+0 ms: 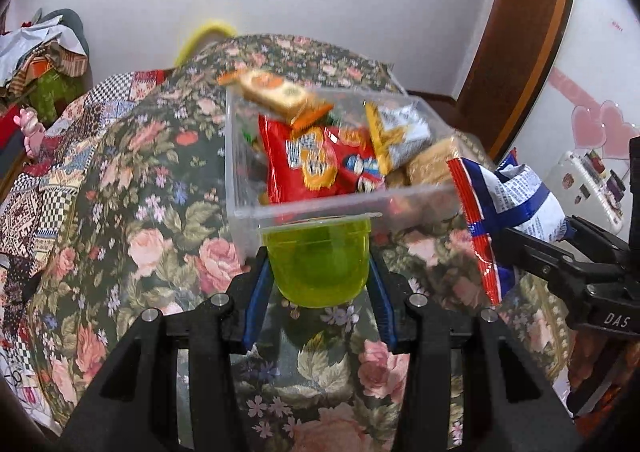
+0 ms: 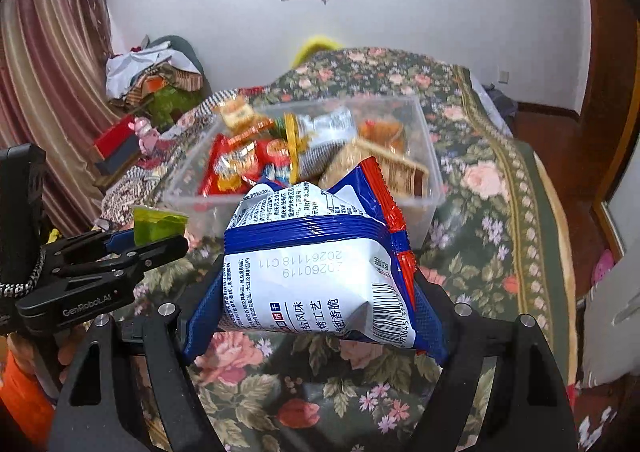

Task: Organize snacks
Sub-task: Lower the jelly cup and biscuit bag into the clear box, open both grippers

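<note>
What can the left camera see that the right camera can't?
Only the left wrist view shows the pink heart stickers on the right and the green jelly cup from the front, squeezed between the left gripper. Only the right wrist view shows the striped curtain and the print and barcode on the chip bag that the right gripper pinches. Both show the clear box full of snacks on the flowery cloth, plus the other gripper with its snack.
</note>
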`<action>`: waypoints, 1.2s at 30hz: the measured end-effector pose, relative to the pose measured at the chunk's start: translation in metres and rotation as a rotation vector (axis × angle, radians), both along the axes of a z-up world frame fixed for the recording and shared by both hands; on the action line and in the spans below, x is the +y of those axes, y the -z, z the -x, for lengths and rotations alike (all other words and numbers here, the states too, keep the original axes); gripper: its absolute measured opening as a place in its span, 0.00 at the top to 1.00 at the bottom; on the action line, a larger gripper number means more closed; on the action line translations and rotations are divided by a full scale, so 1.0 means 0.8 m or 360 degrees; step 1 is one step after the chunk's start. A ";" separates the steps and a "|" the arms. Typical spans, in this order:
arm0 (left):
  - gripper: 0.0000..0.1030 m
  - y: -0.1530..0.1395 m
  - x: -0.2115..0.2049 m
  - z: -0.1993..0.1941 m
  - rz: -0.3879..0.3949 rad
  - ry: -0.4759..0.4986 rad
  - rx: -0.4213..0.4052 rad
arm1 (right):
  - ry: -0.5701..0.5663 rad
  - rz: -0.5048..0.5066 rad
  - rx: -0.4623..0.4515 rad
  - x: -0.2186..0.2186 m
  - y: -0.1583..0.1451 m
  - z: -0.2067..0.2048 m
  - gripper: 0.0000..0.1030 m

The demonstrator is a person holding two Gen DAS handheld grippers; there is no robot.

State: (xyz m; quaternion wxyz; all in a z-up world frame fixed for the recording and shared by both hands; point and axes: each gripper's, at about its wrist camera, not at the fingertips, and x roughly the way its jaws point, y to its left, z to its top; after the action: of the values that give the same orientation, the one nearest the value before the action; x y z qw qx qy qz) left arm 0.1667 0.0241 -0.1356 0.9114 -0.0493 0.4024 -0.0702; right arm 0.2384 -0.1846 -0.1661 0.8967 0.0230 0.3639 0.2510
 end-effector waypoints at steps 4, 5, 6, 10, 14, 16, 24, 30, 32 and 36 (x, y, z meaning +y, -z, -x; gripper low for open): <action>0.56 -0.013 0.007 -0.013 0.0011 -0.0001 -0.0045 | -0.0008 -0.0012 -0.0051 0.006 -0.013 -0.010 0.24; 0.56 -0.016 0.008 -0.016 0.0012 -0.0003 -0.0053 | -0.0013 -0.0017 -0.0064 0.010 -0.017 -0.015 0.24; 0.56 -0.019 0.009 -0.021 0.0012 -0.0007 -0.0062 | -0.0020 -0.0018 -0.0075 0.014 -0.019 -0.018 0.24; 0.56 -0.028 0.012 -0.038 0.0013 -0.0016 -0.0090 | -0.0045 -0.0003 -0.0110 0.032 -0.025 -0.035 0.24; 0.56 -0.029 0.015 -0.057 0.0005 -0.0025 -0.0088 | -0.0081 0.0028 -0.0117 0.052 -0.025 -0.054 0.23; 0.56 -0.027 0.017 -0.065 0.0015 -0.0028 -0.0079 | -0.0092 0.0050 -0.0113 0.060 -0.023 -0.063 0.23; 0.56 -0.008 0.020 -0.098 0.0030 -0.0039 -0.0016 | -0.0123 0.0082 -0.0093 0.071 -0.011 -0.079 0.21; 0.54 0.010 0.021 -0.107 0.0025 -0.0037 0.0074 | -0.0132 0.0120 -0.0103 0.075 -0.015 -0.075 0.18; 0.52 0.010 0.021 -0.103 0.0016 -0.0035 0.0059 | -0.0125 0.0127 -0.0108 0.074 -0.017 -0.076 0.18; 0.52 0.006 0.023 -0.098 0.0027 -0.0038 0.0058 | -0.0103 0.0097 -0.0103 0.066 -0.023 -0.073 0.17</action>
State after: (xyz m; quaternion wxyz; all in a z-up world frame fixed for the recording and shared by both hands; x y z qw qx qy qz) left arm 0.2451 0.0426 -0.1406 0.9042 -0.0632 0.4178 -0.0620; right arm 0.2965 -0.1321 -0.1475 0.8996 -0.0242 0.3428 0.2694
